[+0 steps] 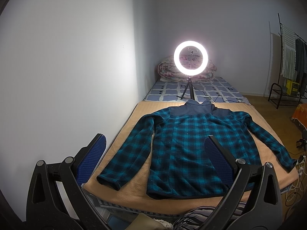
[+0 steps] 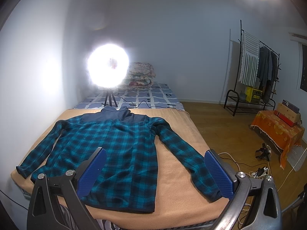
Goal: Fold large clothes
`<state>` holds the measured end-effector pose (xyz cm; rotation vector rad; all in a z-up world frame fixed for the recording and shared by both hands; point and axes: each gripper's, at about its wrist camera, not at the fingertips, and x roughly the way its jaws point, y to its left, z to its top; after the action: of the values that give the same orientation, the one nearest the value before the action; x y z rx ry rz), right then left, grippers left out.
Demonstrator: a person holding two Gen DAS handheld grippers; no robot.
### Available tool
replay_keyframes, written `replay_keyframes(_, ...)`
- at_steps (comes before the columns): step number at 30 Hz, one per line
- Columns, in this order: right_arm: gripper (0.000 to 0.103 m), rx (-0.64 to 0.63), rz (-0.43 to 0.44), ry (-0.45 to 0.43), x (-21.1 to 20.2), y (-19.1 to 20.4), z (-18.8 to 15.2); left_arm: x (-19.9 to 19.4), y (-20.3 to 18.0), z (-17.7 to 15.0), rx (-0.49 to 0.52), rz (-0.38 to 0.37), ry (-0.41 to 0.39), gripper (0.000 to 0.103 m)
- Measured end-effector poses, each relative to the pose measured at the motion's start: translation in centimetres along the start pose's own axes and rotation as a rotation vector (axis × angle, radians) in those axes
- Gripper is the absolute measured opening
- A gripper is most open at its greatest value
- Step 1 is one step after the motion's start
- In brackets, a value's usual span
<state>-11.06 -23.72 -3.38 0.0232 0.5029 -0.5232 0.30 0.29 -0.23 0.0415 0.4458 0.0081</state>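
Note:
A teal and black plaid fleece jacket (image 1: 191, 143) with a navy yoke and collar lies flat, back up, on a tan blanket (image 1: 134, 189) on the bed; both sleeves are spread out to the sides. It also shows in the right wrist view (image 2: 119, 149). My left gripper (image 1: 153, 140) is open and empty, held above the near edge of the bed over the jacket's left half. My right gripper (image 2: 155, 153) is open and empty, above the hem and the right sleeve.
A lit ring light on a small tripod (image 1: 191, 57) stands on the bed behind the collar, with a cable (image 2: 142, 103) trailing. A folded quilt (image 2: 140, 76) lies at the head. A clothes rack (image 2: 257, 67), an orange-covered box (image 2: 278, 132) and floor cables (image 2: 259, 170) are at right. The wall (image 1: 67, 67) runs along the left.

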Motion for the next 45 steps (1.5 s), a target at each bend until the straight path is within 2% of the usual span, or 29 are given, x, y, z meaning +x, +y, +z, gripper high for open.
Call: replay_keyframes(45, 0.103, 0.001, 0.002, 0.001, -0.21, 0.41, -0.32, -0.23, 0.36, 0.17, -0.001, 0.002, -0.002, 0.103)
